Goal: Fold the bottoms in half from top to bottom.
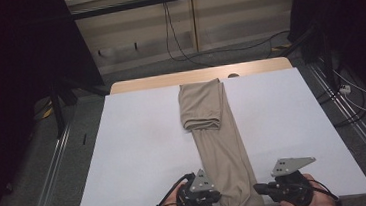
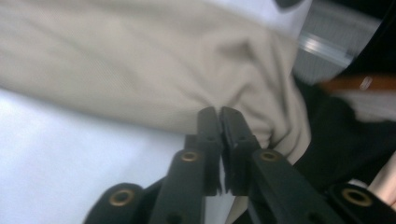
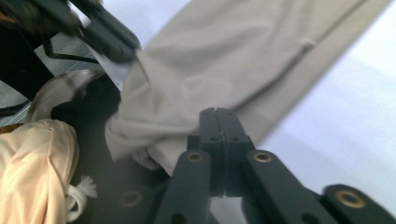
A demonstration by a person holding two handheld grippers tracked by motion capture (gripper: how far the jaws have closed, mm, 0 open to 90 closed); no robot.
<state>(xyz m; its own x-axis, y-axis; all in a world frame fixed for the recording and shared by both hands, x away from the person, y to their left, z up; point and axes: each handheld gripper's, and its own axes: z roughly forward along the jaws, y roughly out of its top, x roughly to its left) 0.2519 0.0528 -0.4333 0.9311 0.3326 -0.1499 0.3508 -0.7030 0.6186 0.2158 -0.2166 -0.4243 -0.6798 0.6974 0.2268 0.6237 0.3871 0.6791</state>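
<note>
Beige cloth (image 1: pixel 217 135), long and narrow, lies down the middle of the white surface (image 1: pixel 140 152). Far end is folded back on itself into a thicker pad, short of the far edge; near end runs over the near edge and hangs off toward the person.

Left claw (image 1: pixel 214 196) sits at the near edge, against the cloth's left side. Right claw (image 1: pixel 259 189) sits at the same edge, at the cloth's right side. The strip lies between the two claws.

Open room: wide bare white on both flanks of the cloth, out to the left and right edges. A wooden strip (image 1: pixel 159 80) shows beyond the far edge. Grey floor (image 1: pixel 31 171) and metal rails lie off both sides.

Left gripper view: left claw (image 2: pixel 218 112) jaws nearly together, tips pinching the cloth's (image 2: pixel 154 60) hem where it bunches into a pucker. White surface (image 2: pixel 70 154) below the hem, dark drop-off at the right.

Right gripper view: right claw (image 3: pixel 217 113) jaws also drawn narrow, tips at the cloth (image 3: pixel 224 60) edge, fabric gathered against them. It also catches the left claw (image 3: pixel 114 44) across the strip, on the opposite hem, and the hanging end crumpled past the surface edge. The high view gives neither pinch point; it alone gives the folded far end.
</note>
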